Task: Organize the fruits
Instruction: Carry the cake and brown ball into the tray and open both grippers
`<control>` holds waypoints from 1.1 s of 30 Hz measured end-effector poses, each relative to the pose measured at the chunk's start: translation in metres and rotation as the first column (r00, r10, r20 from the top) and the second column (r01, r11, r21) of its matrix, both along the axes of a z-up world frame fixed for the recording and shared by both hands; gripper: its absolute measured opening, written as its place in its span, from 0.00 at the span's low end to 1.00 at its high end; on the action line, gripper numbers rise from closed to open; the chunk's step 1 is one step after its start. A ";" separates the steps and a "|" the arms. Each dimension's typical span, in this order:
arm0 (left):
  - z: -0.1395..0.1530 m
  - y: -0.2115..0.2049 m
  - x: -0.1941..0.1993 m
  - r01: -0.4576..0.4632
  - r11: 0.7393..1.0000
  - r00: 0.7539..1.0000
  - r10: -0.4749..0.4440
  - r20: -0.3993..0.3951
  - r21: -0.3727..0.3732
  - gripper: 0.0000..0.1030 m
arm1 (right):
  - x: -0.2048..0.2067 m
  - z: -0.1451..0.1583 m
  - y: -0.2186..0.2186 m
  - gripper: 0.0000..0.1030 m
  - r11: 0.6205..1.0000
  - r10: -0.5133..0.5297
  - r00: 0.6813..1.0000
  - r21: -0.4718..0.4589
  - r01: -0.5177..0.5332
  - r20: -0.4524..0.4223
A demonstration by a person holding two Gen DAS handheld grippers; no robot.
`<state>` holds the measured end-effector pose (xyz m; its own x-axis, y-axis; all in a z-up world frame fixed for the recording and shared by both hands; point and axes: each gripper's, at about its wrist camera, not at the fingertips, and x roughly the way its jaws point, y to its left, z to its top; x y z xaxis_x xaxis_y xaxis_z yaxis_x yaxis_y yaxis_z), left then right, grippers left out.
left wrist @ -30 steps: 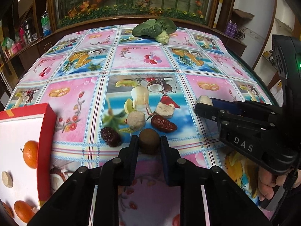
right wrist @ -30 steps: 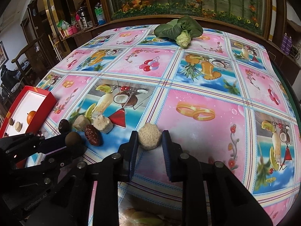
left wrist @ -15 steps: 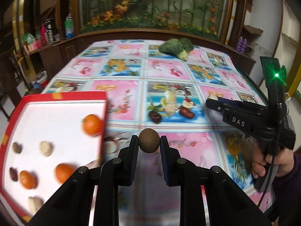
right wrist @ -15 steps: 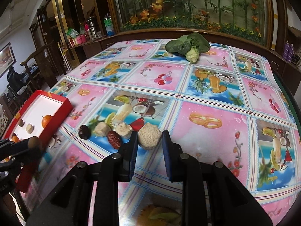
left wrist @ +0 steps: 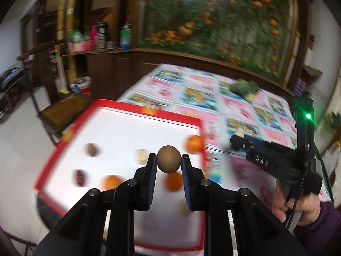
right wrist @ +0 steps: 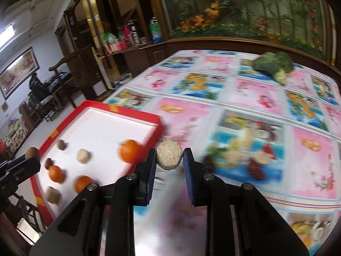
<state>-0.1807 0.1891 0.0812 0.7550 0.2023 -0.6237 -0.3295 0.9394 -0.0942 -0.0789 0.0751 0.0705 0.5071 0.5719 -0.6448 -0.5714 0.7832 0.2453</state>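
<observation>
Fruit-print tablecloth [right wrist: 245,89], red tray [left wrist: 119,104] of oranges — left tongs [left wrist: 168,162] pinching brown ball [left wrist: 169,159], right tongs [right wrist: 169,157] pinching beige cake [right wrist: 169,157].

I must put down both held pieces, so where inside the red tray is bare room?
In the red-rimmed white tray, the far half behind the nearest orange tangerine and the round brown fruit is bare. The near left corner is crowded with tangerines, a red date and beige cubes.
</observation>
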 end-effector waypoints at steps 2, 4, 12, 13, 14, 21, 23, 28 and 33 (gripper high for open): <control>0.003 0.016 -0.011 -0.049 0.999 0.999 0.049 0.008 0.007 0.21 | -0.009 0.007 0.029 0.27 0.999 0.040 0.999 0.030 -0.040 -0.009; 0.005 0.031 -0.023 -0.100 0.995 0.995 0.100 0.011 0.014 0.21 | -0.017 0.014 0.050 0.27 0.996 0.068 0.998 0.052 -0.068 -0.009; 0.003 0.061 -0.053 -0.203 0.979 0.979 0.203 0.005 0.034 0.21 | -0.042 0.034 0.088 0.27 0.985 0.099 0.995 0.144 -0.099 0.005; 0.003 0.062 -0.055 -0.206 0.978 0.979 0.206 0.005 0.030 0.21 | -0.044 0.032 0.089 0.27 0.986 0.100 0.995 0.138 -0.098 -0.007; 0.004 0.062 -0.058 -0.205 0.978 0.979 0.205 0.007 0.028 0.21 | -0.044 0.030 0.089 0.27 0.986 0.101 0.995 0.133 -0.097 -0.021; 0.002 0.058 -0.067 -0.183 0.983 0.983 0.183 0.018 0.019 0.21 | -0.048 0.025 0.080 0.27 0.994 0.067 0.997 0.094 -0.063 -0.048; 0.003 0.059 -0.069 -0.176 0.984 0.984 0.176 0.020 0.009 0.21 | -0.050 0.027 0.076 0.27 0.996 0.052 0.998 0.078 -0.049 -0.039; 0.004 0.056 -0.072 -0.161 0.987 0.987 0.161 0.020 0.008 0.21 | -0.055 0.031 0.068 0.27 0.997 0.024 0.999 0.068 -0.022 -0.029; 0.003 0.049 -0.073 -0.135 0.991 0.991 0.135 0.018 0.005 0.21 | -0.061 0.034 0.064 0.27 0.998 0.012 1.000 0.059 -0.010 -0.023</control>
<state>-0.2536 0.2381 0.0840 0.7313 0.3070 -0.6091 -0.4518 0.8870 -0.0954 -0.1395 0.1388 0.1042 0.4857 0.6148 -0.6213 -0.5733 0.7606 0.3045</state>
